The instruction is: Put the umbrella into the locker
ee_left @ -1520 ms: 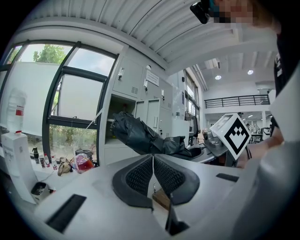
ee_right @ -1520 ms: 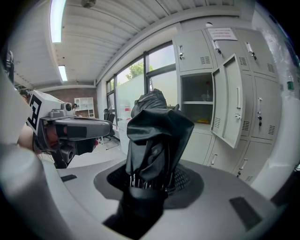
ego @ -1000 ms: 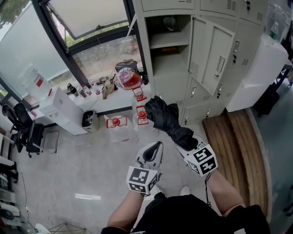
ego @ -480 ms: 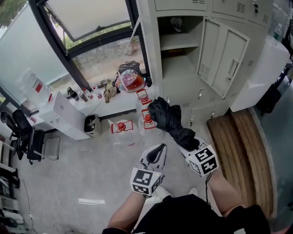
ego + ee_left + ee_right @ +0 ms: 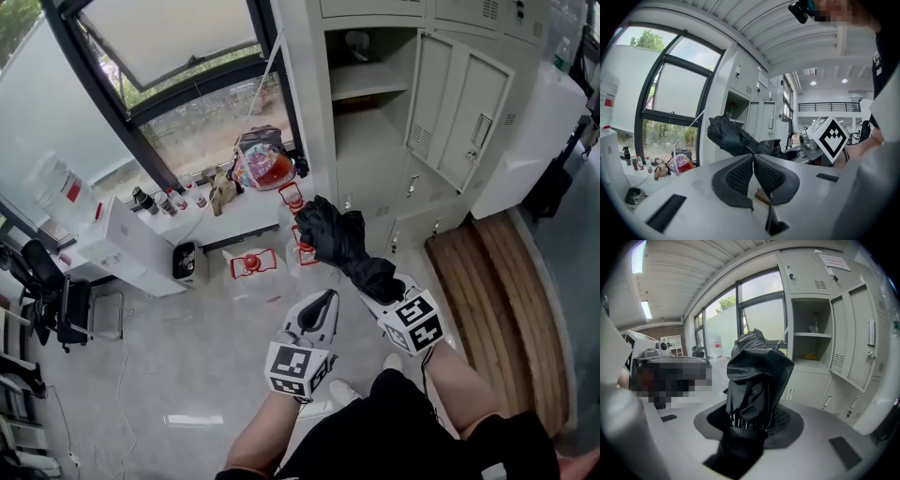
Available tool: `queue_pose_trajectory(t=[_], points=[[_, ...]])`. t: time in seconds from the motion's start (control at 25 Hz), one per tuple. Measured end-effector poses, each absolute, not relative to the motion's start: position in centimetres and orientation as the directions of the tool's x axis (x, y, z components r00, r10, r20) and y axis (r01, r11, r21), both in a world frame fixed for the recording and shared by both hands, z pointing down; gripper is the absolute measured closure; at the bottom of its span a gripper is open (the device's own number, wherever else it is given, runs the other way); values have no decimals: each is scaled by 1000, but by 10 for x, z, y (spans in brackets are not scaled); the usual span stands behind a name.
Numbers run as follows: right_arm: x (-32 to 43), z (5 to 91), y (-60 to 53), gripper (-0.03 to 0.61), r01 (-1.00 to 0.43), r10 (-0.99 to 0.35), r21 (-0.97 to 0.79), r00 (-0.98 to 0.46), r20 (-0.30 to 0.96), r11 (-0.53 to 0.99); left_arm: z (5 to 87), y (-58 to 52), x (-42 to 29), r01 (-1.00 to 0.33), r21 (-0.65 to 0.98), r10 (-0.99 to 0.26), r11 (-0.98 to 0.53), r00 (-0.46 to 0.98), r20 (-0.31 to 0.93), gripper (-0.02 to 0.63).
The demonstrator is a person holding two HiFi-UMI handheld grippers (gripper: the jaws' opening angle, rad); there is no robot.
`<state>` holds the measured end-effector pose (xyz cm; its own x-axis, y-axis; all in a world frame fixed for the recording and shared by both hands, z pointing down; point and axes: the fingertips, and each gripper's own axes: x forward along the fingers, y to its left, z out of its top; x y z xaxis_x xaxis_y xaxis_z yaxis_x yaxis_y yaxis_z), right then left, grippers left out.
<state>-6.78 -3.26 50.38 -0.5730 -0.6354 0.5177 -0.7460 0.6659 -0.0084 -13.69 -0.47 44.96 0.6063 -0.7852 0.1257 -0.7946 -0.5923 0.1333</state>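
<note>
Both grippers had drawn nearer the open locker [image 5: 367, 112] than a second before, the person having stepped forward. The right gripper [image 5: 373, 281] was clamped on the folded black umbrella [image 5: 336, 236] near its lower end, and the bundle tilted up toward the open compartment (well short of it, with the door [image 5: 461, 105] swung aside). The left gripper [image 5: 323, 300], jaws pressed together on nothing, hovered just beside the right one.
</note>
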Motion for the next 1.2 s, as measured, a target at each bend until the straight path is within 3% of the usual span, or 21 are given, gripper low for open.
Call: queue_pose_trajectory(t=[1.2], points=[[-3, 503, -157, 348, -781, -661, -8, -534, 527, 624, 451, -122, -86, -777, 136, -763, -614, 629, 149, 594]])
